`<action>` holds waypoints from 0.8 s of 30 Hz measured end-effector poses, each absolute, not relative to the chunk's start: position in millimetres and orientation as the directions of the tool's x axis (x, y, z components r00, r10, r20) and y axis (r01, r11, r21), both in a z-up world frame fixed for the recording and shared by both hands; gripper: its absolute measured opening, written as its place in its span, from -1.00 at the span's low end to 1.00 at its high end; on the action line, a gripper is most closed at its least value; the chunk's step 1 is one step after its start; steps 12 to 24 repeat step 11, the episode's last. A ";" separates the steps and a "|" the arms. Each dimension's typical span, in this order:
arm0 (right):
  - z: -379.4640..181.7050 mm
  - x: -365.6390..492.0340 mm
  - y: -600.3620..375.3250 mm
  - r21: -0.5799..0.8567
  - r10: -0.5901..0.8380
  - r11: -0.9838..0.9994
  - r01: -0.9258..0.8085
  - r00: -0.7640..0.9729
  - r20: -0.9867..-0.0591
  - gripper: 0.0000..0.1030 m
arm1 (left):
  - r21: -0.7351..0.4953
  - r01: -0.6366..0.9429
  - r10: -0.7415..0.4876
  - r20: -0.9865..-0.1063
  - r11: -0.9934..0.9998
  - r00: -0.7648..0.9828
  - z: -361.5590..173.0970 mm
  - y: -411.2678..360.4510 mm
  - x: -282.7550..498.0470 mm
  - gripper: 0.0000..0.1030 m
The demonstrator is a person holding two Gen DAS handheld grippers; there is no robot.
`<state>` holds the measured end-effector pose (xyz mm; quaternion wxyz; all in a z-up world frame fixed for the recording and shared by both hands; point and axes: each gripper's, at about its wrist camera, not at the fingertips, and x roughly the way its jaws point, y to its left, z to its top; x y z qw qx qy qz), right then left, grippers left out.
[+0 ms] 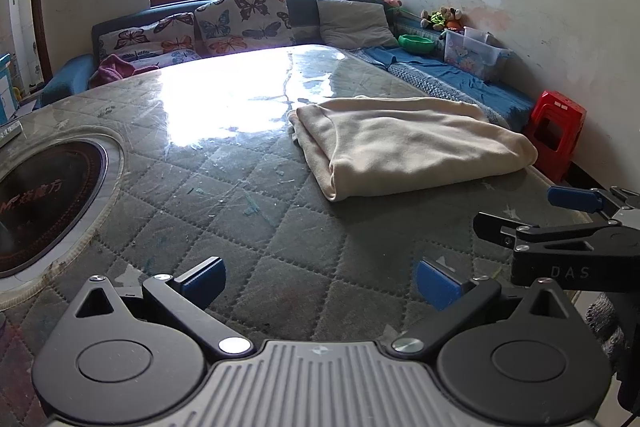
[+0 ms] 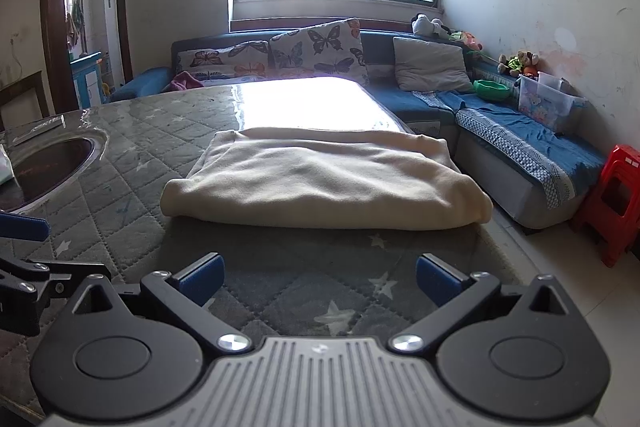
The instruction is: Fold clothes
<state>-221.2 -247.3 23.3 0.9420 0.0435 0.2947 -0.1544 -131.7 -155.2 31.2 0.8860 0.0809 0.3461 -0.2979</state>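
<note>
With both the left gripper (image 1: 320,281) and right gripper (image 2: 320,277) held wide apart and empty, the folded cream fleece garment (image 2: 320,179) just ahead should be pinched at its near corners.

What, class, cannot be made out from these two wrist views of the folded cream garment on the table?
- Cream garment: its type and its underside; the folds hide both in both views.
- Table: the far half is washed out by window glare.
- Round inset: cut off by the left edge in the left wrist view.
- Right claw: partly cut off by the right edge in the left wrist view.
</note>
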 end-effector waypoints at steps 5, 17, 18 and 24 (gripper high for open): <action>23.6 -221.8 -246.9 -0.008 -0.264 0.949 0.316 0.780 -0.567 1.00 | -0.061 0.585 -0.470 -0.664 0.809 0.582 31.7 -156.0 -132.2 1.00; 24.3 -221.4 -246.4 -0.008 -0.264 0.949 0.315 0.782 -0.565 1.00 | -0.058 0.585 -0.468 -0.667 0.809 0.580 31.5 -156.6 -131.6 1.00; 24.3 -221.4 -246.4 -0.008 -0.264 0.949 0.315 0.782 -0.565 1.00 | -0.058 0.585 -0.468 -0.667 0.809 0.580 31.5 -156.6 -131.6 1.00; 24.3 -221.4 -246.4 -0.008 -0.264 0.949 0.315 0.782 -0.565 1.00 | -0.058 0.585 -0.468 -0.667 0.809 0.580 31.5 -156.6 -131.6 1.00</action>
